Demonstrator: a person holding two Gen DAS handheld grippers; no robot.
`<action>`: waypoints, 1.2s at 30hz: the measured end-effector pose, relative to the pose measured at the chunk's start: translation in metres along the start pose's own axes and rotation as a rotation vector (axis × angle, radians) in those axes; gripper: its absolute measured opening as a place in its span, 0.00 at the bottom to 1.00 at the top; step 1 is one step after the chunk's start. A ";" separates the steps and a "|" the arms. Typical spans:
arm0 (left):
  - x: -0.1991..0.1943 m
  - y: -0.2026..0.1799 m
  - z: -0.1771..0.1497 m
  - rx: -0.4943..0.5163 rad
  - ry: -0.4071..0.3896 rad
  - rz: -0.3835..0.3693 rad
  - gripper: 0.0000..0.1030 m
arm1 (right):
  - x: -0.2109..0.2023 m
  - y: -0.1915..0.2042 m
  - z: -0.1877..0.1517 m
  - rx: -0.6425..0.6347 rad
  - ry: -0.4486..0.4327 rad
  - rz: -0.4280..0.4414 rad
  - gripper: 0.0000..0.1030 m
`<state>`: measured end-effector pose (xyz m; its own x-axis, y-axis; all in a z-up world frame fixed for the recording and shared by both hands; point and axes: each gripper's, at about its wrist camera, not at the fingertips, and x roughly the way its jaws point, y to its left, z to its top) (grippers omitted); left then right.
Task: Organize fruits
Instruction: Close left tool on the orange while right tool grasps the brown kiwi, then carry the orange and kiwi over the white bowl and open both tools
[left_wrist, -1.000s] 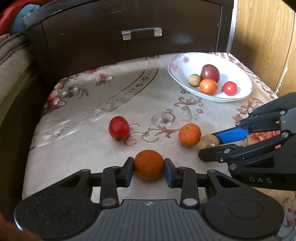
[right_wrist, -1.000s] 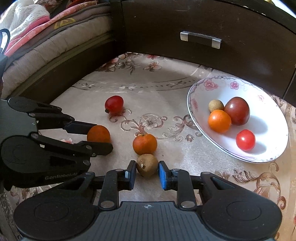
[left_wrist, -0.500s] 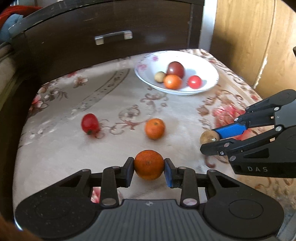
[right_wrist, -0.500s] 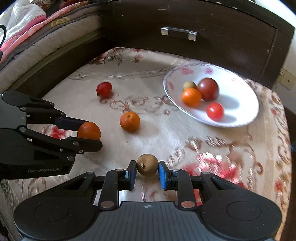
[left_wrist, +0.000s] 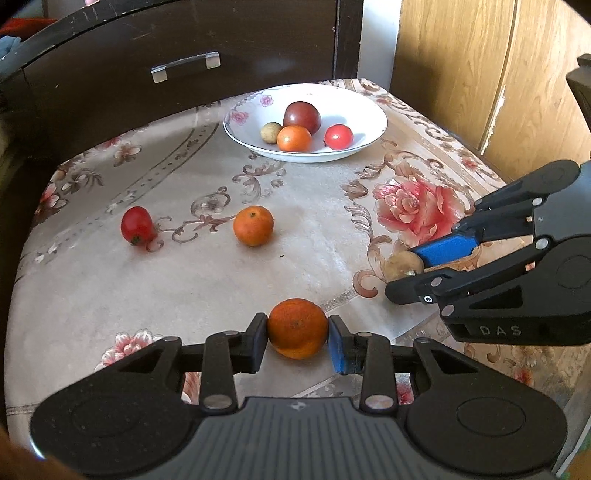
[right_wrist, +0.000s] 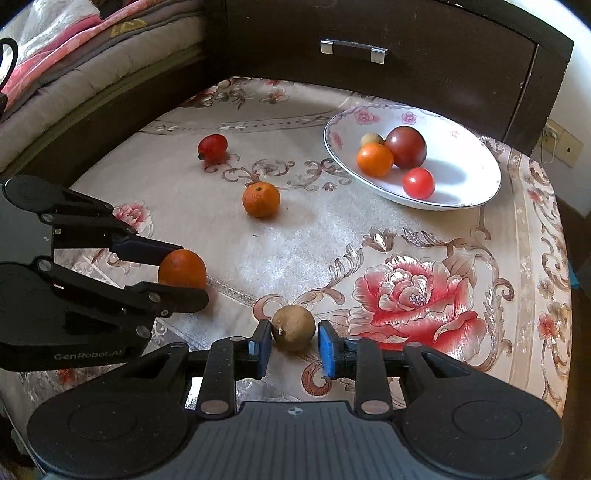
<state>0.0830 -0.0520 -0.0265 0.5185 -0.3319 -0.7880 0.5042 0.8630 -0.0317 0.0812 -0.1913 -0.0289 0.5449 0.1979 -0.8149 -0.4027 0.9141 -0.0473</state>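
Now both fruits have come up off the floral-cloth counter (right_wrist: 424, 236): my left hand-held gripper (left_wrist: 297, 338) pinches the round orange tangerine (left_wrist: 297, 328), my right hand-held gripper (right_wrist: 293, 341) the small brown fruit (right_wrist: 293, 328). Farther off, another orange tangerine (right_wrist: 261, 199) and red tomato (right_wrist: 212, 147) wait; beyond them, the white flowered bowl (right_wrist: 472, 192) is my likely drop.

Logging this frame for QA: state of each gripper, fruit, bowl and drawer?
left gripper: shut on held orange
right gripper: shut on brown fruit
loose orange: on tablecloth, free
red tomato: on tablecloth, free
bowl: upright, holding four fruits
drawer: closed
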 end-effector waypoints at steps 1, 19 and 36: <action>0.001 0.000 0.000 0.001 0.001 0.001 0.41 | 0.000 0.000 0.000 0.000 -0.001 0.001 0.22; 0.002 -0.002 -0.004 -0.002 0.005 0.010 0.46 | -0.001 0.000 0.001 0.000 -0.014 0.002 0.27; 0.002 -0.011 0.007 0.024 0.004 0.026 0.41 | 0.002 0.003 0.004 -0.024 -0.008 -0.011 0.18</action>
<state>0.0840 -0.0647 -0.0233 0.5291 -0.3075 -0.7909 0.5066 0.8622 0.0037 0.0839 -0.1863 -0.0282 0.5548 0.1909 -0.8098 -0.4143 0.9075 -0.0699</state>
